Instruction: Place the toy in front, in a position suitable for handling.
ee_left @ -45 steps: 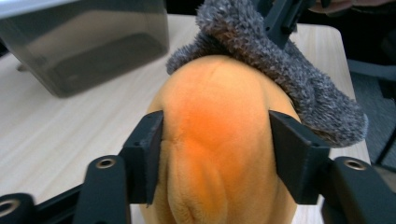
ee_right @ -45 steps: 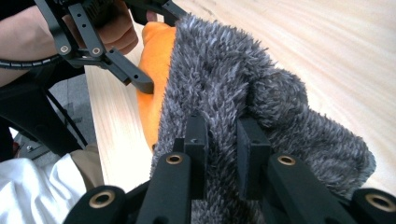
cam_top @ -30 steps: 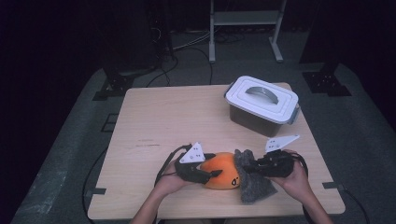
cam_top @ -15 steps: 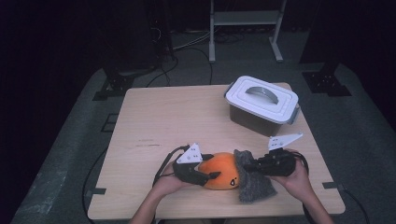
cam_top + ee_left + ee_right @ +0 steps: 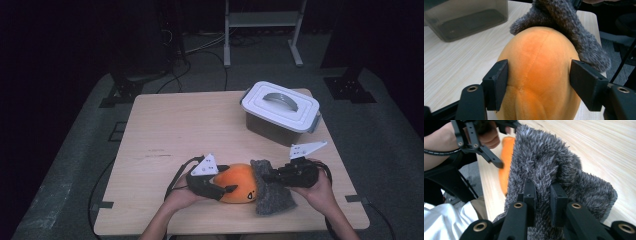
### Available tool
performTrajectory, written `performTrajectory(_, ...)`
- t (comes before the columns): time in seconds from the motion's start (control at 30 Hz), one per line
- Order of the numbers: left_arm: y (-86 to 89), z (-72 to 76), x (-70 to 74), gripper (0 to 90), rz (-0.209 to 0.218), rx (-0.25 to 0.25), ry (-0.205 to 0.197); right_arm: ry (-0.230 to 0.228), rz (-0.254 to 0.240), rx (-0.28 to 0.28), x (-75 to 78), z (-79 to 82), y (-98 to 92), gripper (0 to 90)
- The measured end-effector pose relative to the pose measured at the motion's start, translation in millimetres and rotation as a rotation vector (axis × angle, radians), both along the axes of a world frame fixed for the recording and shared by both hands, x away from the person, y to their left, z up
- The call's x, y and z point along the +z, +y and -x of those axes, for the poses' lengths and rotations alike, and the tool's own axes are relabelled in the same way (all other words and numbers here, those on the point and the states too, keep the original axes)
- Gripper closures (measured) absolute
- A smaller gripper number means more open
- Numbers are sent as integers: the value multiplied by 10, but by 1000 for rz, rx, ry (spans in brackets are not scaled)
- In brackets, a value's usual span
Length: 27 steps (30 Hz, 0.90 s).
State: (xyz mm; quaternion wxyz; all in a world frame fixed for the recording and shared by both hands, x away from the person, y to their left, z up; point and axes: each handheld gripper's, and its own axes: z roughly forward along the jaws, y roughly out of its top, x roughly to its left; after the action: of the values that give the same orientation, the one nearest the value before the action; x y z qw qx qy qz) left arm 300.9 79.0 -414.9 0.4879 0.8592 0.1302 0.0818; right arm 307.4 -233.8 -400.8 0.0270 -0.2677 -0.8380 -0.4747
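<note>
While the right gripper point(image 5: 274, 176) pinches the grey fuzzy cloth point(image 5: 272, 192) at the table's point(image 5: 190, 125) near edge, the left gripper point(image 5: 227, 189) has just been opening – jaws flanking the orange plush point(image 5: 239, 183), barely gripping. Likely next step – pulling cloth over plush.

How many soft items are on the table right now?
2: an orange plush at the near edge between the left tool pads, and a grey fuzzy cloth against its right side, pinched by the right tool.
</note>
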Motion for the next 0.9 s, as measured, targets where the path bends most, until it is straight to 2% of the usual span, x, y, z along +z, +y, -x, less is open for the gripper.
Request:
performTrajectory(0.13,24,-5,3,319,8,-9,13,1,34,22,-48,19,107,771)
performTrajectory(0.2,40,-17,-3,330,10,-5,17,15,35,19,-112,1,75,771)
performTrajectory(0.33,39,-21,-10,324,17,1,22,39,71,-5,-184,-10,-7,771)
performTrajectory(0.4,15,-8,-9,311,11,4,17,31,67,-8,-148,0,-23,771)
performTrajectory(0.5,-3,9,-6,295,11,-8,10,-1,35,5,-40,29,8,770)
performTrajectory(0.57,-5,19,6,291,9,-20,13,-16,42,17,8,43,65,769)
performTrajectory(0.7,12,24,35,288,17,-42,16,2,68,28,-73,26,98,769)
performTrajectory(0.8,12,15,51,233,18,-37,16,12,58,28,-98,22,70,769)
performTrajectory(0.83,7,-4,61,207,-4,-11,24,13,71,32,-114,27,45,769)
performTrajectory(0.9,14,-20,35,208,-9,-9,40,18,73,30,-124,22,22,769)
